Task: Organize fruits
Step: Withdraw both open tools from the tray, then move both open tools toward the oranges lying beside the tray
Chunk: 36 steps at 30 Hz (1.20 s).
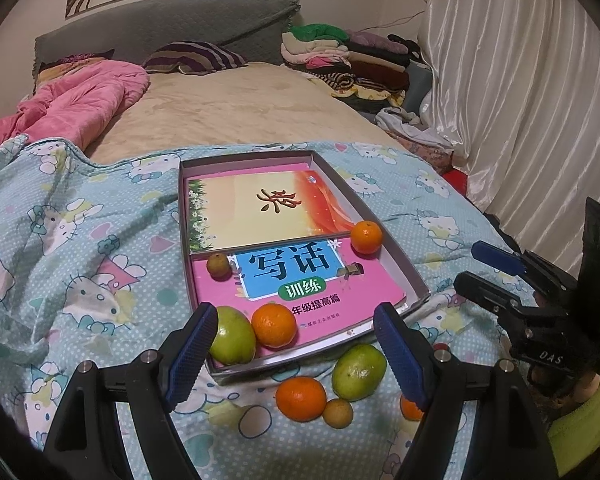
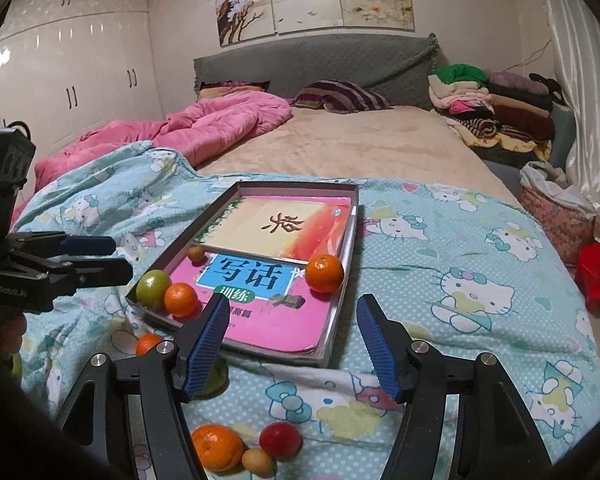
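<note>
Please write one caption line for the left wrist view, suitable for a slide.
Open left gripper hovers over a shallow grey cardboard tray holding round oranges, with more fruit on the cartoon-cat blanket.

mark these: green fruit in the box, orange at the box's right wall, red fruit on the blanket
green fruit in the box [image 1: 233, 335], left wrist view, middle of its skin.
orange at the box's right wall [image 1: 366, 237], left wrist view, centre of the peel.
red fruit on the blanket [image 2: 281, 440], right wrist view, centre of its top.
</note>
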Available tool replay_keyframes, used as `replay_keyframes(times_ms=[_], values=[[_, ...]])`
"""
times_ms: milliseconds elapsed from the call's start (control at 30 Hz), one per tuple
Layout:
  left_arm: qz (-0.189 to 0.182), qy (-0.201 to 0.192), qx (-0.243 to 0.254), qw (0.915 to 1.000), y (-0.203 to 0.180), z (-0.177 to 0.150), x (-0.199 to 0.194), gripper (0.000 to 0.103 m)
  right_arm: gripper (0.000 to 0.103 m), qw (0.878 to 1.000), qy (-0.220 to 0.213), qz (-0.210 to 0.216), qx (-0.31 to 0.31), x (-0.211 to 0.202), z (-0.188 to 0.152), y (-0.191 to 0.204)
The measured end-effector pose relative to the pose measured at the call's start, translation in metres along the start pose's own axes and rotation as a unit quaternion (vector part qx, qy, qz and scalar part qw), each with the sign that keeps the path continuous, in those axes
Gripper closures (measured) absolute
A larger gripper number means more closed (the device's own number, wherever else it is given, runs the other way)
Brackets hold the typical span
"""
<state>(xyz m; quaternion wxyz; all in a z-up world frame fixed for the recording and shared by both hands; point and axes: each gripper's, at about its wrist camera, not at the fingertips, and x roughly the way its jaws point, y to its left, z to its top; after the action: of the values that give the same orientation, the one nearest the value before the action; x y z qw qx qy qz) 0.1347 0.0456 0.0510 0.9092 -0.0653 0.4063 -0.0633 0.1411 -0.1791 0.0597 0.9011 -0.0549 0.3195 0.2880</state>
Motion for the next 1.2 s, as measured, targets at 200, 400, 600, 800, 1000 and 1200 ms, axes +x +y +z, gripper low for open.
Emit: replay_keyframes(times_ms=[200, 400, 600, 800, 1000, 1200], values=[[0.004, 0.001, 0.003, 1.0000, -0.001, -0.002, -0.002, 0.023, 0.035, 1.000, 0.005, 0.002, -0.008, -0.009, -0.014, 0.010], [0.003, 0.005, 0.003, 1.0000, -0.001, -0.010, -0.003, 0.023, 0.035, 1.000, 0.012, 0.001, -0.004, -0.015, -0.027, 0.010], [0.003, 0.015, 0.003, 0.9999, 0.001, -0.023, -0.004, 0.023, 0.035, 1.000, 0.015, 0.001, -0.004, -0.018, -0.032, 0.013], [0.007, 0.027, -0.003, 0.9996, 0.006, -0.033, -0.002, 0.023, 0.035, 1.000, 0.021, 0.001, -0.001, -0.020, -0.039, 0.016], [0.011, 0.041, -0.005, 0.9991, 0.011, -0.043, 0.003, 0.023, 0.035, 0.999, 0.032, -0.002, -0.008, -0.019, -0.047, 0.022], [0.015, 0.049, -0.012, 0.9986, 0.016, -0.049, 0.004, 0.023, 0.035, 0.999, 0.040, 0.001, -0.011, -0.019, -0.053, 0.026]])
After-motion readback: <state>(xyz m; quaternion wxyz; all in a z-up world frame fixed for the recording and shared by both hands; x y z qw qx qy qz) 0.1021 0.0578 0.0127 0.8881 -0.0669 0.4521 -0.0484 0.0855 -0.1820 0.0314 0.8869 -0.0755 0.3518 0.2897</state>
